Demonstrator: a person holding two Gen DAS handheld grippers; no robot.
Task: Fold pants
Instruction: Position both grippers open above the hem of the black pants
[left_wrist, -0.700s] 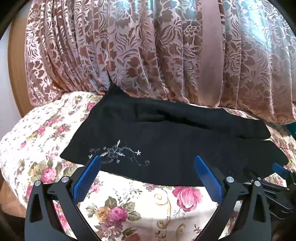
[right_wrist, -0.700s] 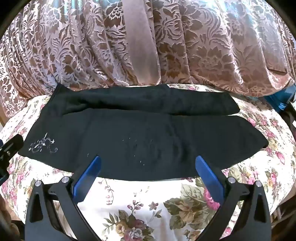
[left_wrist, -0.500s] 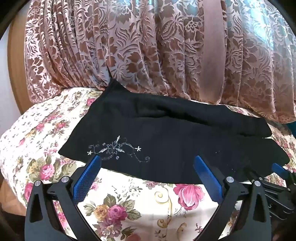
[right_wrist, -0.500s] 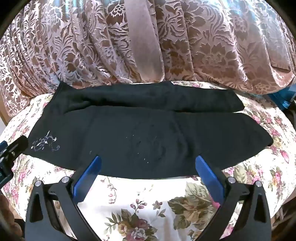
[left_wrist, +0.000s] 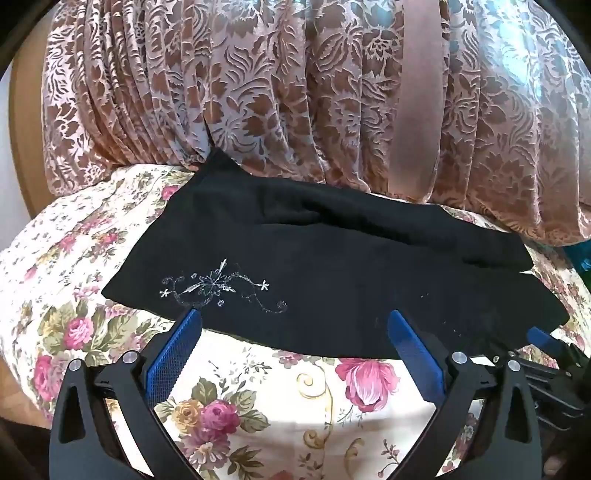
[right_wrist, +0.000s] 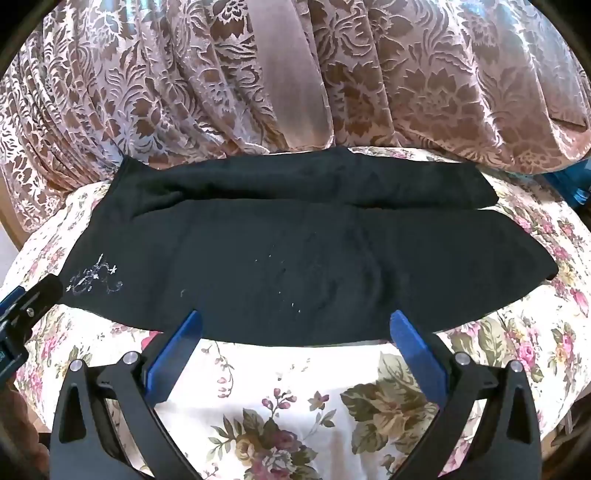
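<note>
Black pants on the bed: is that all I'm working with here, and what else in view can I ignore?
For the job:
- black pants, spread flat, silver embroidery at the left end
- left gripper, jaws open, at the near edge
- right gripper, jaws open, at the near edge

Just there:
- floral bedspread under the pants
- patterned curtain behind
- blue object at far right

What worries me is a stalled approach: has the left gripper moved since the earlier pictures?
Yes, slightly. Against the curtain hem, which now sits higher in its view, the left gripper has drawn back from the pants or tipped down.
</note>
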